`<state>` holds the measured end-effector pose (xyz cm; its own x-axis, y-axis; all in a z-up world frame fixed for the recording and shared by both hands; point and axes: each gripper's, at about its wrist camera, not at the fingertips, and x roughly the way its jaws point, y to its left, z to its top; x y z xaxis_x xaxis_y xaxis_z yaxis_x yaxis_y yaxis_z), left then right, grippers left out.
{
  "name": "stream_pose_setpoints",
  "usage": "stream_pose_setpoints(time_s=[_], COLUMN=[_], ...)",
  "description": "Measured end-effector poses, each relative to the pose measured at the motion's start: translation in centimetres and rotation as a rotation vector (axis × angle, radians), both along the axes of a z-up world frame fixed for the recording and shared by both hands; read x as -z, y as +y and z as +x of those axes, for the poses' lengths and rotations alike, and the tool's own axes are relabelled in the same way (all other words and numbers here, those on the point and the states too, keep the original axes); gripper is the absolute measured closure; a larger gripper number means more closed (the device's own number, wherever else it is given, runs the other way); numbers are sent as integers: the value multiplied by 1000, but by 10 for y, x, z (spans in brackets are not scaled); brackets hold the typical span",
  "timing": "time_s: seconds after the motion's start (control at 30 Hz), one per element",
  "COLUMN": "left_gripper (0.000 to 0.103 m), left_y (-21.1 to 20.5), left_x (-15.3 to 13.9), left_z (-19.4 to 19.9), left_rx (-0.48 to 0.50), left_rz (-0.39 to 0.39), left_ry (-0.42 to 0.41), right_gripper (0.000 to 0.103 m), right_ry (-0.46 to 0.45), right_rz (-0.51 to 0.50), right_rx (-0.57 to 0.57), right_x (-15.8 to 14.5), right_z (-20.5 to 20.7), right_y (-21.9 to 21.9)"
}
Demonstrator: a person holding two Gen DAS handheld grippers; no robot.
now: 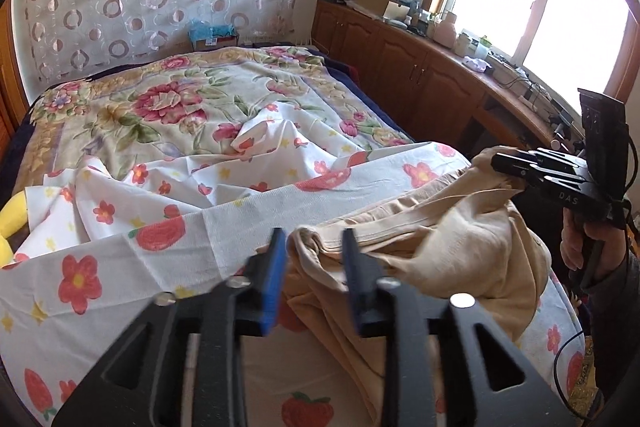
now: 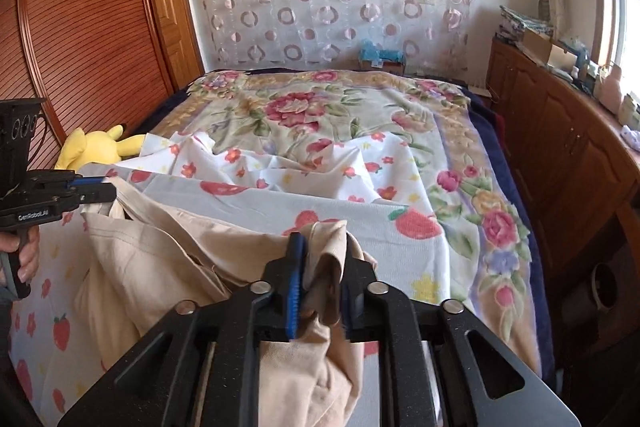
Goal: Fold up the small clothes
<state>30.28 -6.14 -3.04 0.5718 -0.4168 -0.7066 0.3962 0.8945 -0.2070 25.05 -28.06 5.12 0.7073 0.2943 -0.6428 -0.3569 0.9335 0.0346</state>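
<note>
You hold the beige garment (image 2: 168, 259) above the strawberry-print sheet (image 2: 400, 239) at the bed's near end, your left gripper (image 1: 314, 267) and right gripper (image 2: 322, 283) each clenched on a bunched edge, apparently to spread it for folding.

The garment (image 2: 168, 259) is lying on the sheet (image 2: 340, 211) at the near edge of the bed (image 2: 452, 131). The toy (image 2: 96, 147) is sitting at the bed's left edge. The cupboards (image 2: 568, 147) are standing along its right side.
</note>
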Motion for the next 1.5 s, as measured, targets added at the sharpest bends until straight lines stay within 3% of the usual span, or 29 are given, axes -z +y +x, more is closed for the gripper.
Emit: stream_pose_setpoints(time_s=[0.07, 0.1, 0.17, 0.47, 0.6, 0.63, 0.7, 0.73, 0.83, 0.9, 1.0, 1.13, 1.17, 1.2, 1.23, 1.3, 1.4, 1.5], left_gripper=[60, 48, 35, 35, 35, 35, 35, 36, 48, 70, 74, 74, 71, 58, 54, 49, 37, 35], left_y=[6, 9, 12, 0, -16, -17, -20, -21, -20, -17, -10, 4, 5, 7, 9, 12, 9, 3], left_x=[0, 1, 5, 30, 25, 25, 24, 23, 25, 26, 25, 19, 17, 14, 12, 11, 14, 19], left_z=[-8, -14, -19, -8, 8, 12, 20, 23, 29, 33, 37, 33, 29, 25, 18, 8, -11, -34], left_rx=[13, 20, 37, 59, 63, 53, 42, 28, 2, -24, -99, -115, -114, -107, -101, -79, -33, 8], left_rz=[-12, -10, -9, -7, 0, 6, 10, 19, 28, 40, 91, 74, 80, 84, 76, 62, 61, 49], left_ry=[-5, 0, 10, 75, 48, 49, 42, 32, 24, 10, -25, -25, -31, -42, -53, -43, -18, -1], right_gripper=[66, 62, 61, 61, 61, 62, 91, 98, 99, 100, 100, 100, 99, 92, 89, 77, 68, 65], right_ry=[-24, -36, -48, 39, 62, 60, 49, 43, -9, -39, -33, -5, -2, 4, 6, 2, -10, 12], right_rz=[0, 0, -5, -69, -81, -74, -39, -16, 10, 25, -1, -43, -46, -55, -66, -67, -54, -45], right_rx=[15, 23, 22, -68, -101, -100, -118, -135, -132, -76, 75, 102, 90, 85, 90, 85, 70, 41], right_x=[-9, -12, -14, 11, 14, 12, 6, 5, -1, -6, -4, 2, 1, 0, -2, -10, -19, -11], right_z=[-6, -10, -19, -23, -6, 0, 10, 13, 18, 21, 30, 31, 28, 25, 22, 14, -7, -34], right_y=[-7, -11, -15, -3, 7, 6, 4, 2, -5, -13, -28, -29, -28, -26, -26, -25, -16, -19])
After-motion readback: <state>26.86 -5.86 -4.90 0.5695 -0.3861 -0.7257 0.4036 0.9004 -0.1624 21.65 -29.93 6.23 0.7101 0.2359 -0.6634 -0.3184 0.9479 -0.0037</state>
